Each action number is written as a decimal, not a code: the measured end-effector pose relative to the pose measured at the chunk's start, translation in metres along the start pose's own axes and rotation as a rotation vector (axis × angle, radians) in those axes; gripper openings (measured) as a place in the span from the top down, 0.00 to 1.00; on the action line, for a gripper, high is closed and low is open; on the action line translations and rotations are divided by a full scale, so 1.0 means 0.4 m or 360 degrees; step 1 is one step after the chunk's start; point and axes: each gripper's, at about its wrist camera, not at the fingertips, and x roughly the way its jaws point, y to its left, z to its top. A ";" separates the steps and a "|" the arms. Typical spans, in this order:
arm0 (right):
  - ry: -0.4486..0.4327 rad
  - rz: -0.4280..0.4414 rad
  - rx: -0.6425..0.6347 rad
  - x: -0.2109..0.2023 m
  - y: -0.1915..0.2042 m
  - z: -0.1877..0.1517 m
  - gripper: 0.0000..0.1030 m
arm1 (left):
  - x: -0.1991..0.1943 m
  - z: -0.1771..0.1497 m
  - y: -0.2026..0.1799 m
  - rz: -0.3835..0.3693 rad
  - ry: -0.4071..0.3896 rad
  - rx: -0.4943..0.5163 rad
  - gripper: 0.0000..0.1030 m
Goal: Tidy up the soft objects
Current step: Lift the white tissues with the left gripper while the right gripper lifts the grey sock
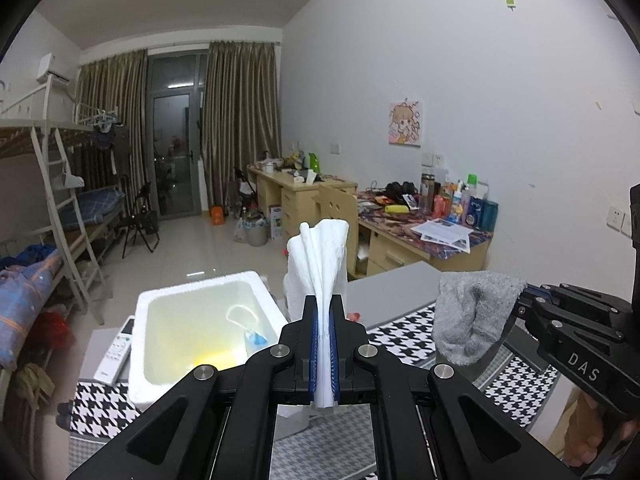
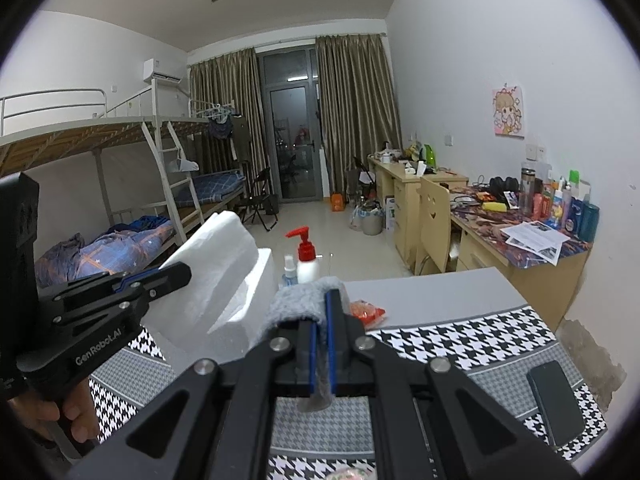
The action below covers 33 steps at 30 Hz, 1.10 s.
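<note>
My left gripper (image 1: 324, 312) is shut on a folded white cloth (image 1: 318, 264) and holds it upright above the table, beside a white foam box (image 1: 138, 344). The cloth also shows in the right wrist view (image 2: 216, 264). My right gripper (image 2: 322, 308) is shut on a grey fuzzy cloth (image 2: 298, 300), which hangs from its fingers in the left wrist view (image 1: 468, 316). The box holds a face mask (image 1: 250, 330) and something yellow (image 1: 212, 358).
The table has a houndstooth cover (image 2: 460, 340). On it lie a black phone (image 2: 554, 402), a red-orange packet (image 2: 366, 312), a red pump bottle (image 2: 306, 258), a small spray bottle (image 2: 289, 268) and a remote control (image 1: 118, 350). Bunk beds stand left, desks right.
</note>
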 end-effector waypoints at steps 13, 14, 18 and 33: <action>-0.0022 0.0037 -0.0047 0.035 0.049 0.045 0.93 | 0.013 0.031 0.059 0.0094 -0.0023 -0.0035 0.95; -0.0020 0.0043 -0.0054 0.039 0.055 0.049 0.93 | 0.014 0.033 0.064 0.0111 -0.0024 -0.0037 0.95; -0.0025 0.0066 -0.0089 0.057 0.084 0.069 0.93 | 0.019 0.039 0.087 0.0171 -0.0031 -0.0056 0.95; -0.0021 0.0165 -0.0141 0.134 0.165 0.120 0.93 | 0.074 0.038 0.170 0.0325 0.0004 -0.0126 0.95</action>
